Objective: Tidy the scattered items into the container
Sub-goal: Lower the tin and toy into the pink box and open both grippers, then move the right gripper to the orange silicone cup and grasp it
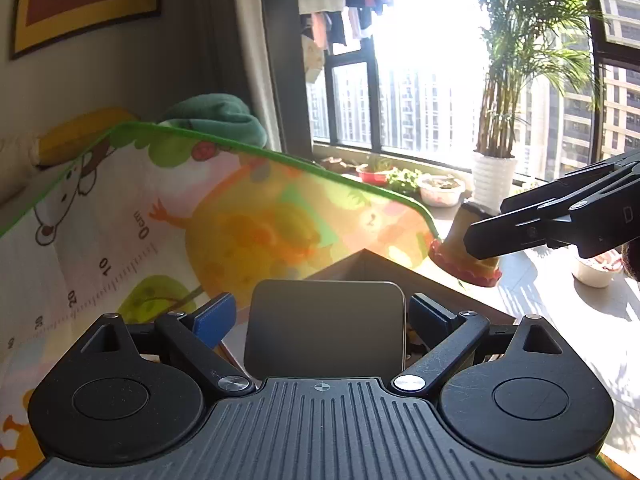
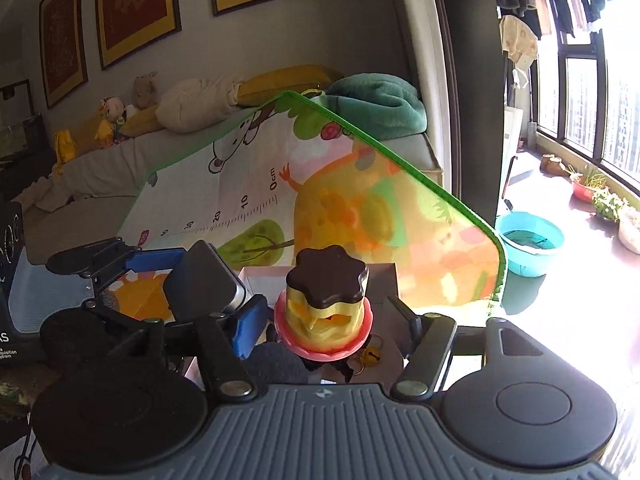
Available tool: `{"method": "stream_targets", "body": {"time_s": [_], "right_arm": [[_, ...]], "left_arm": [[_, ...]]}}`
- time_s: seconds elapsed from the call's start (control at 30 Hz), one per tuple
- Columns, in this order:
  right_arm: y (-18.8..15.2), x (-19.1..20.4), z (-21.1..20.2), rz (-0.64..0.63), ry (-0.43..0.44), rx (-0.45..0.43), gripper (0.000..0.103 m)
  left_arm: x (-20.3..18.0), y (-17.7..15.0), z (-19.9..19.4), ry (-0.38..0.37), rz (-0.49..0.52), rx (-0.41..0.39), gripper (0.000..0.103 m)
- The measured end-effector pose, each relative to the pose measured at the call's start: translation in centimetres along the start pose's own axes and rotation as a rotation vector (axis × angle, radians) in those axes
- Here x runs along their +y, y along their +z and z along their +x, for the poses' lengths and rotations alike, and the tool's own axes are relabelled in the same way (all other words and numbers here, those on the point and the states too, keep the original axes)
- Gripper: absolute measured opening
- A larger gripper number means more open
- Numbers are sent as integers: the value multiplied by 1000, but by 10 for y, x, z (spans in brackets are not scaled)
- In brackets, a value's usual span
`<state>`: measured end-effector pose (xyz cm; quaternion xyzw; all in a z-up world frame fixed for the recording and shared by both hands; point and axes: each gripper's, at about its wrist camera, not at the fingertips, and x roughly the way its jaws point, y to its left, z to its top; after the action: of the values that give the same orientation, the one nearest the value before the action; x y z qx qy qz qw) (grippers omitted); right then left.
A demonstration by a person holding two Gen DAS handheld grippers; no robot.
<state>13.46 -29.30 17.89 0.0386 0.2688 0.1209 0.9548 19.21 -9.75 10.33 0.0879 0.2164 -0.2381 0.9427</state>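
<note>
Left tool (image 1: 326,320) wide, pads flanking dark flat box (image 1: 326,326) | right tool (image 2: 326,316) wide, clasping toy cake (image 2: 326,304) | mat edge (image 2: 400,156) ahead, sunlit floor (image 2: 560,300) free rightward.

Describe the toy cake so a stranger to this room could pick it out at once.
Find the cartoon play mat with the green border, propped up against the sofa. In front of its lower edge, the right tool carries the toy cake. It is a small yellow tiered cake on a pink scalloped base with a dark brown flower-shaped top, unlike the plain dark rounded block beside it.
</note>
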Motion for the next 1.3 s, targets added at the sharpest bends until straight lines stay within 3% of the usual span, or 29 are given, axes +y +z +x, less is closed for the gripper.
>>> {"method": "stream_targets", "body": {"time_s": [0.1, 0.27, 0.43, 0.53, 0.67, 0.77, 0.9, 1.03, 1.3], "right_arm": [[1, -10, 10, 35, -18, 11, 86], [-10, -6, 11, -3, -114, 14, 97], [-16, 31, 15, -83, -123, 32, 97], [-13, 60, 20, -127, -113, 19, 96], [-3, 109, 42, -179, -10, 92, 62], [1, 152, 64, -267, 24, 139, 57], [-14, 215, 104, -571, -25, 186, 39], [-42, 244, 151, -822, -106, 281, 34], [-60, 246, 203, -922, -187, 413, 32]], "left_arm": [[23, -22, -11, -23, -94, 37, 101], [43, -78, -54, 70, -87, 95, 103], [66, -127, -93, 148, -164, 119, 103], [79, -143, -108, 149, -249, 97, 103], [93, -155, -117, 125, -342, 59, 103], [101, -161, -118, 115, -393, 36, 103], [108, -168, -112, 92, -455, 56, 103], [110, -170, -113, 65, -467, 43, 103], [109, -171, -117, 68, -467, 30, 103]]}}
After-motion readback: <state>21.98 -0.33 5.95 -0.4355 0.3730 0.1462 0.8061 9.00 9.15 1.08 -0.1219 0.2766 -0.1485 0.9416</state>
